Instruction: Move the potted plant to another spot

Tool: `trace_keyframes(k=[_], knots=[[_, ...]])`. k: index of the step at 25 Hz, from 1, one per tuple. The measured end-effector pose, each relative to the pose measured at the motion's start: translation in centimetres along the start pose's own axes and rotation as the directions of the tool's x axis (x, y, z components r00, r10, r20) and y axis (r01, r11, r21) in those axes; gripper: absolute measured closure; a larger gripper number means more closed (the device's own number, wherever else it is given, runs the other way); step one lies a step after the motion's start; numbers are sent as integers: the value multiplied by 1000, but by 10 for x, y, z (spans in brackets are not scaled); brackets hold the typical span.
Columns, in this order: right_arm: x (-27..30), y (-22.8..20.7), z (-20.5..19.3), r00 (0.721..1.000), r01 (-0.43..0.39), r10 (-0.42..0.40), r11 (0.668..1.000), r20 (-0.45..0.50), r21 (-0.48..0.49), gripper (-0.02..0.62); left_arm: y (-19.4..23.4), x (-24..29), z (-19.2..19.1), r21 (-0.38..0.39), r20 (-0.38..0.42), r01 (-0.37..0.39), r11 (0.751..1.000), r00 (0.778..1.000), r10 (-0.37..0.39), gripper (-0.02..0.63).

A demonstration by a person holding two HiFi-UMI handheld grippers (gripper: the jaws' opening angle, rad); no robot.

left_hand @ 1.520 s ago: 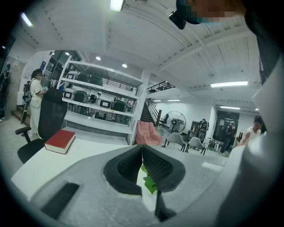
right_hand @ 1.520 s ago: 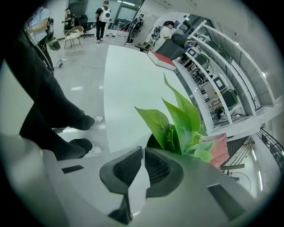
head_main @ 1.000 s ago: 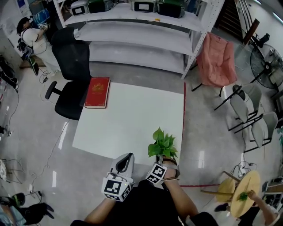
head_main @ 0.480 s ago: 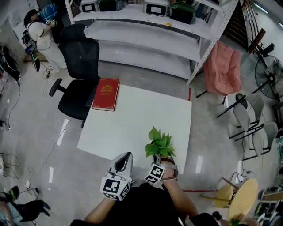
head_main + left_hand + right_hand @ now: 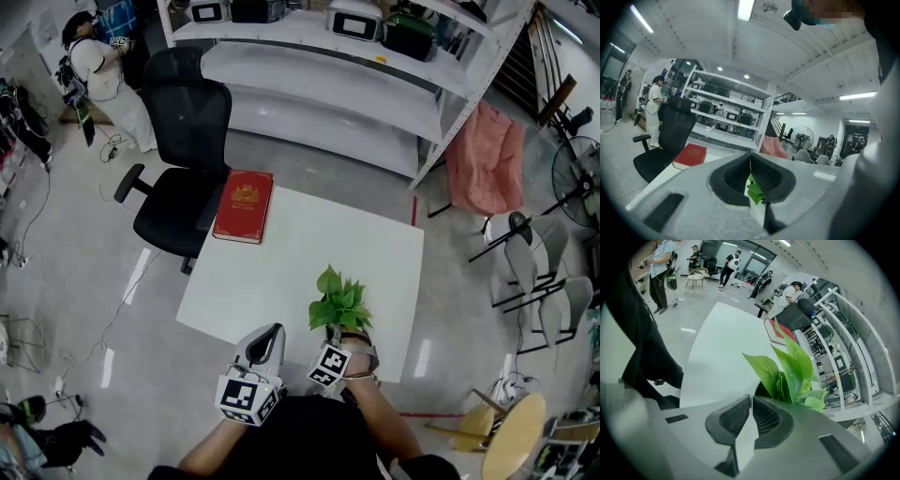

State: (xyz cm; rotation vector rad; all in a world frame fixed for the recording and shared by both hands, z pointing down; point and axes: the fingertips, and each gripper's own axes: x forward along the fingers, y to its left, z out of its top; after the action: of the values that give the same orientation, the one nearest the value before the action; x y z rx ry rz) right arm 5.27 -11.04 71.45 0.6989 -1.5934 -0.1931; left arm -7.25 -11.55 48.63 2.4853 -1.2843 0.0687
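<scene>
The potted plant (image 5: pixel 339 302) has bright green leaves and stands at the near edge of the white table (image 5: pixel 300 248). My right gripper (image 5: pixel 351 337) is shut on the pot's rim just below the leaves. In the right gripper view the leaves (image 5: pixel 792 366) rise right behind the closed right gripper (image 5: pixel 751 401), with the white pot wall pinched between the jaws. My left gripper (image 5: pixel 270 334) hovers at the table's near edge, left of the plant, shut and holding nothing. In the left gripper view a green leaf (image 5: pixel 753 191) shows below the left gripper (image 5: pixel 750 161).
A red book (image 5: pixel 244 206) lies at the table's far left corner. A black office chair (image 5: pixel 183 159) stands left of the table, white shelving (image 5: pixel 328 66) behind it, a pink folding chair (image 5: pixel 487 159) far right. A person (image 5: pixel 94 66) stands at the far left.
The plant, with my right gripper on it, has shifted a little left along the table's near edge, away from the right corner. The left gripper keeps its place beside it.
</scene>
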Motion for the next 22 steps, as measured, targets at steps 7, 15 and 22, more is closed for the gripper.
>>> trace_keyframes(k=[7, 15, 22], knots=[[21, -21, 35, 1000, 13, -13, 1000, 20, -10, 566, 34, 10, 10, 0, -1, -4, 1000, 1000, 4, 588], [44, -45, 63, 999, 26, -25, 999, 25, -19, 566, 63, 18, 13, -13, -12, -11, 1000, 1000, 11, 589], [61, -59, 75, 999, 38, -37, 999, 24, -14, 568, 78, 21, 15, -7, -19, -15, 1000, 1000, 15, 589]])
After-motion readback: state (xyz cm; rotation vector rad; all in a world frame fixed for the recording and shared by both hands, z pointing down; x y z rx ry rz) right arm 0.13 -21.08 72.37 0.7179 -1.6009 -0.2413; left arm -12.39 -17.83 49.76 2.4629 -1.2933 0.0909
